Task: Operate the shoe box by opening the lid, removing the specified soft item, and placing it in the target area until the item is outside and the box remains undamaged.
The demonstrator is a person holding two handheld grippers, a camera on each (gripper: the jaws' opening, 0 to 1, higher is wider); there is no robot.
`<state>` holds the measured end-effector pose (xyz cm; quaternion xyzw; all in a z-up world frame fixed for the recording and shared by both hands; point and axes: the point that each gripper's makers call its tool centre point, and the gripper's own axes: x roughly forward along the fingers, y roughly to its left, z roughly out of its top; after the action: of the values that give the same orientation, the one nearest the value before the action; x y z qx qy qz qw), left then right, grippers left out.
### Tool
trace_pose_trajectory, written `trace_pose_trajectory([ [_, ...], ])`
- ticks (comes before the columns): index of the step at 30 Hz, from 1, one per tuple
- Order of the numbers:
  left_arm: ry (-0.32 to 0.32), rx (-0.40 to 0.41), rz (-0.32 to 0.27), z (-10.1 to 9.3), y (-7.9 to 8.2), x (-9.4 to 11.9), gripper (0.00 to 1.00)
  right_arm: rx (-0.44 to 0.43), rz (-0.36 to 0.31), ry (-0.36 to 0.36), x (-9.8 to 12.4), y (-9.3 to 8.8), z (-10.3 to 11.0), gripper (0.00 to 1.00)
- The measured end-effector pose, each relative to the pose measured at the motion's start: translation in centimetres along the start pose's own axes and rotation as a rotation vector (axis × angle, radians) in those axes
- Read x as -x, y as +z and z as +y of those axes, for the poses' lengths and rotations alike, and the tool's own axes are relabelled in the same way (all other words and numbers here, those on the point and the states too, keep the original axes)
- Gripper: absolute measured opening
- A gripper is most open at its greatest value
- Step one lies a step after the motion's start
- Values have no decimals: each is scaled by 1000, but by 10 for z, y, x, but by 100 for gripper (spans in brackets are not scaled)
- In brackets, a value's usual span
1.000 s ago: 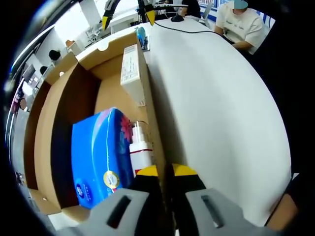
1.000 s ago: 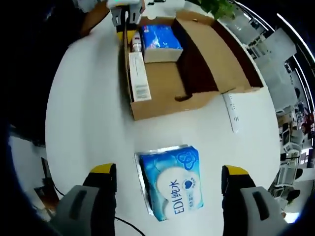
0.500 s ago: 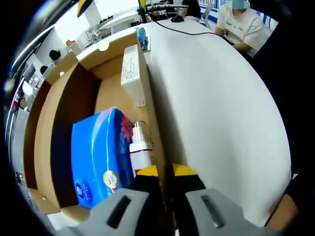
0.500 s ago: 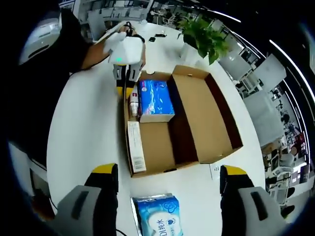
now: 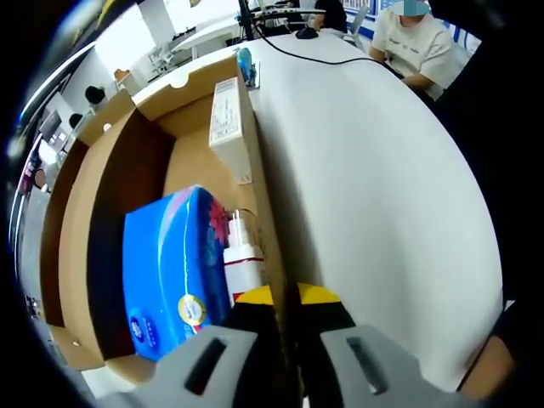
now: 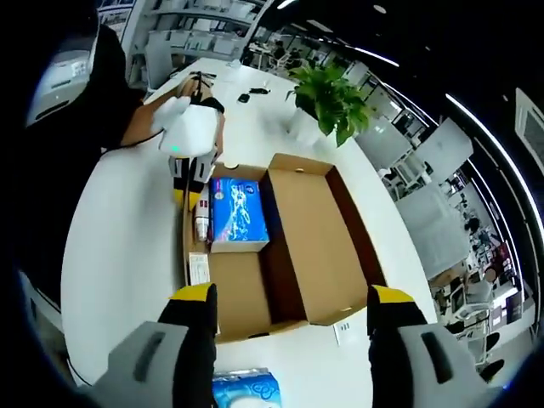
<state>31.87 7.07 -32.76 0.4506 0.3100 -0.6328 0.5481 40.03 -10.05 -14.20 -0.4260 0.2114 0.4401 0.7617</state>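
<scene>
Left hand-held gripper (image 5: pixel 285 297) clamped, right hand-held gripper (image 6: pixel 289 299) spread wide

Box (image 6: pixel 255 280) far half open; blue pack (image 5: pixel 166 272), bottle (image 5: pixel 242 255) probably block near half.

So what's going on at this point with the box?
The cardboard shoe box lies open on the white table, its lid folded flat beside it. The left gripper is shut on the box's side wall, steadying it. A blue tissue pack, a white bottle and a slim white carton are inside. The right gripper hangs open above the table, and a blue-and-white soft pack lies outside the box, below that gripper.
</scene>
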Motion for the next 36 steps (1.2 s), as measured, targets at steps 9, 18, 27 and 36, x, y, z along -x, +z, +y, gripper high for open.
trace_pose_trajectory([
  [9,-1,7,3,0,-1,0,4,35,63,72,-11,-3,12,71],
  [18,1,6,8,-1,-1,0,4,67,157,128,-28,-18,25,68],
  [27,6,4,15,-2,-2,0,4,108,254,224,-45,-38,48,67],
  [36,5,5,13,-2,-2,0,4,150,311,282,-58,-49,61,67],
])
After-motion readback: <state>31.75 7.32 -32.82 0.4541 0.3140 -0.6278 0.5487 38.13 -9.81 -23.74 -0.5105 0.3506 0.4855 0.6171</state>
